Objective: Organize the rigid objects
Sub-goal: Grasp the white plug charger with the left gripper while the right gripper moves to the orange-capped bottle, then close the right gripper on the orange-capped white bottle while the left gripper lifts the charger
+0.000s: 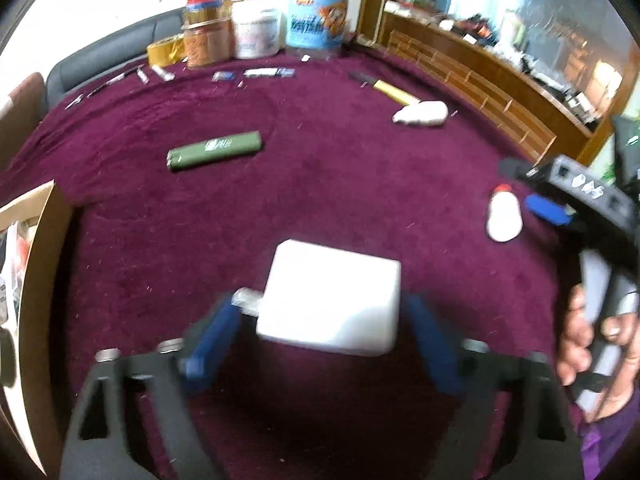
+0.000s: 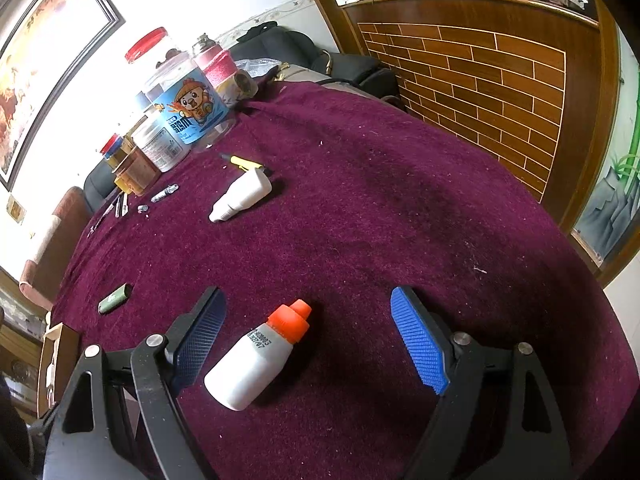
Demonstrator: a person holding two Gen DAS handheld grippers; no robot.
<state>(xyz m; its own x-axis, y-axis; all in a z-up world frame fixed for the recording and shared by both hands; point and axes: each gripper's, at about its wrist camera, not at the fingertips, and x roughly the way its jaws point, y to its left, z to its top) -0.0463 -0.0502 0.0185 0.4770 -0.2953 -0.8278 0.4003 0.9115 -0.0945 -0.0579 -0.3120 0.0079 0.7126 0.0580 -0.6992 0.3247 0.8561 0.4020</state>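
My left gripper [image 1: 324, 320] is shut on a white power adapter [image 1: 332, 300] with metal prongs, held above the maroon tablecloth [image 1: 280, 200]. My right gripper [image 2: 316, 336] is open, its blue pads on either side of a white bottle with an orange cap [image 2: 256, 360] lying on the cloth. That bottle also shows in the left wrist view [image 1: 504, 216] beside the right gripper [image 1: 548, 208]. A green rectangular bar [image 1: 214, 150], another white bottle [image 1: 420, 113] and a yellow-handled tool [image 1: 394, 92] lie further out.
A cardboard box [image 1: 36, 280] stands at the left table edge. Jars and tubs [image 1: 316, 20] stand at the far edge, with pens and small metal parts [image 1: 160, 74] in front. A wooden counter [image 2: 500, 80] lies to the right.
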